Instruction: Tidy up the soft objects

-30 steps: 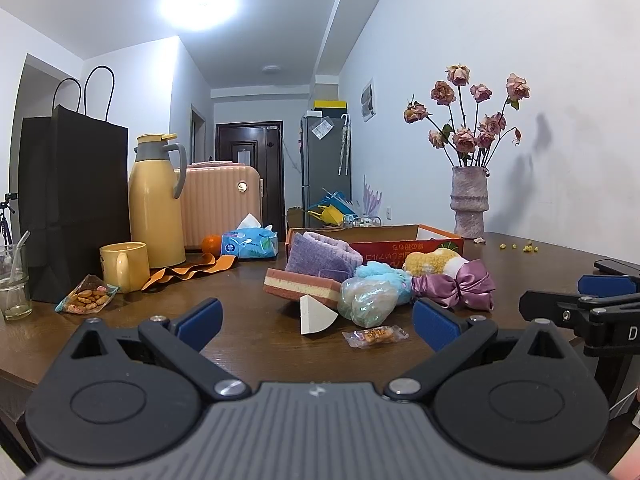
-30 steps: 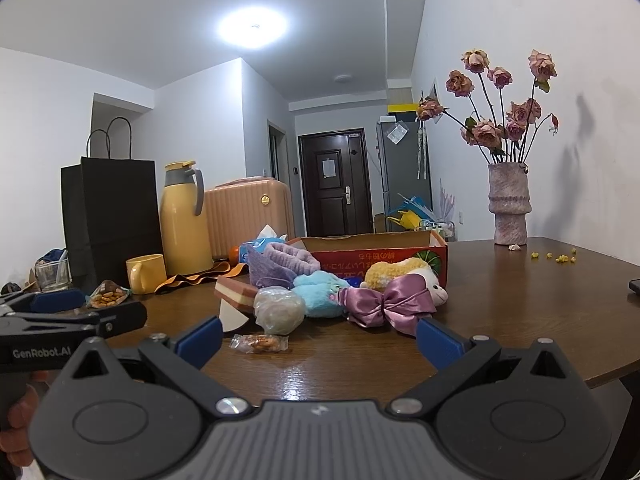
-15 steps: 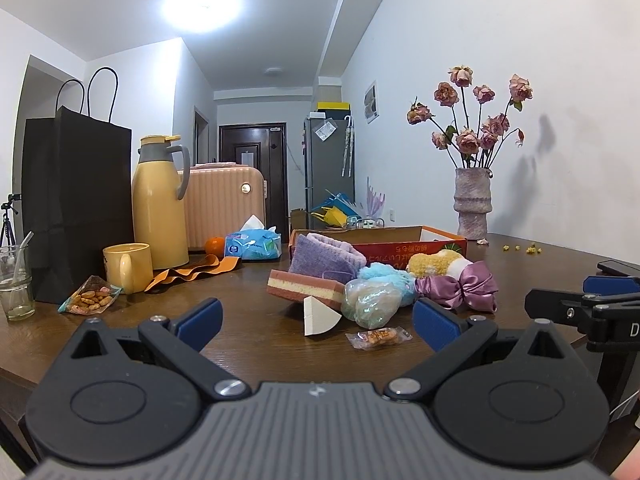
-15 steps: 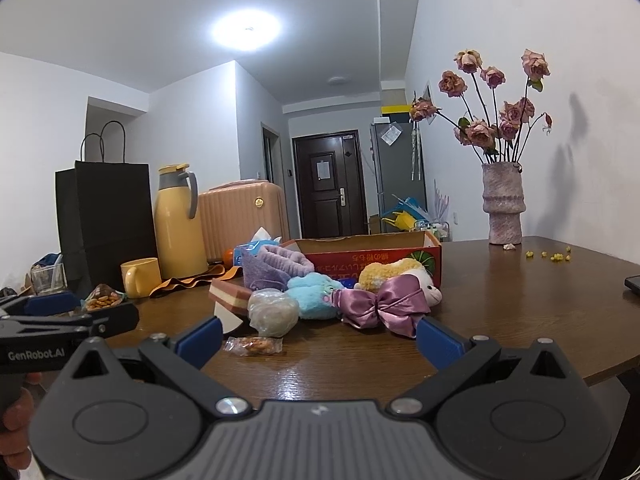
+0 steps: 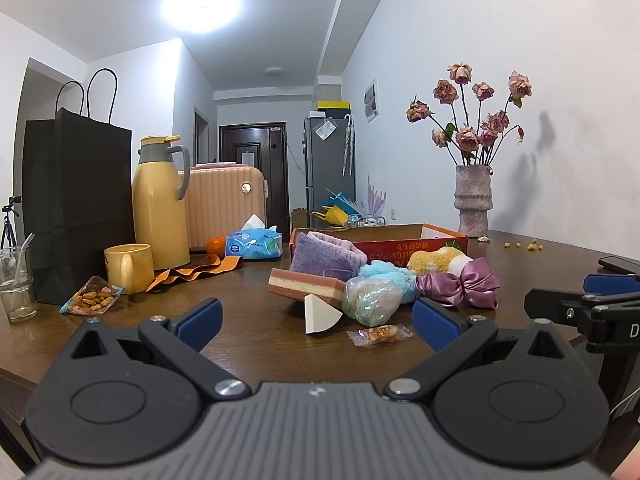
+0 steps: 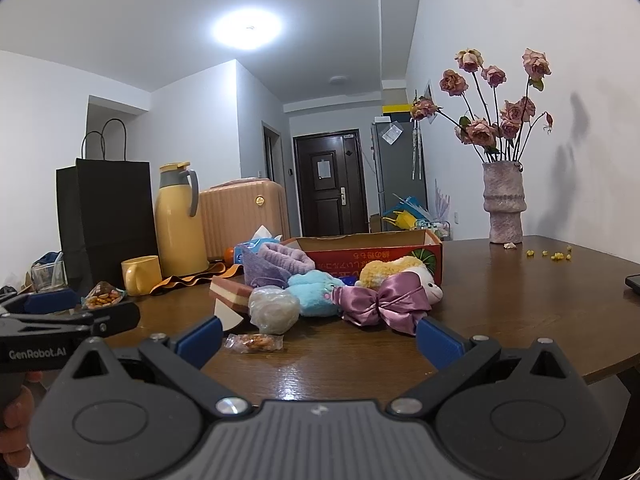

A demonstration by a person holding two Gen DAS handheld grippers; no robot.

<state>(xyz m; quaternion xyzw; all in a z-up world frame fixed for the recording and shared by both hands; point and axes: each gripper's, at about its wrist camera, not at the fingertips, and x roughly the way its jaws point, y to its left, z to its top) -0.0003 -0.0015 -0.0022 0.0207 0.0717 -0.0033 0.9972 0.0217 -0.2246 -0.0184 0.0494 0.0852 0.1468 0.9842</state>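
Note:
A pile of soft things lies mid-table before a red cardboard box [image 5: 424, 240] [image 6: 372, 254]: a purple towel [image 5: 324, 256] [image 6: 276, 262], a layered pink sponge [image 5: 306, 284] [image 6: 232, 294], a white wedge sponge [image 5: 320, 314], a blue plush [image 5: 386, 276] [image 6: 314, 290], a wrapped pale ball [image 5: 372, 300] [image 6: 274, 308], a yellow plush [image 5: 436, 260] [image 6: 394, 268] and a purple satin bow [image 5: 460, 286] [image 6: 382, 304]. My left gripper [image 5: 316, 322] is open and empty, short of the pile. My right gripper [image 6: 320, 340] is open and empty, also short of it.
A snack packet [image 5: 378, 334] [image 6: 254, 343] lies nearest the grippers. At left stand a yellow mug [image 5: 128, 268], yellow thermos [image 5: 160, 204], black paper bag [image 5: 76, 208], glass [image 5: 16, 284] and open snack bag [image 5: 90, 300]. A flower vase [image 5: 472, 204] [image 6: 503, 204] stands at back right.
Both grippers have risen and eased slightly toward the pile. Jaws stay open. Nothing on the table moved.

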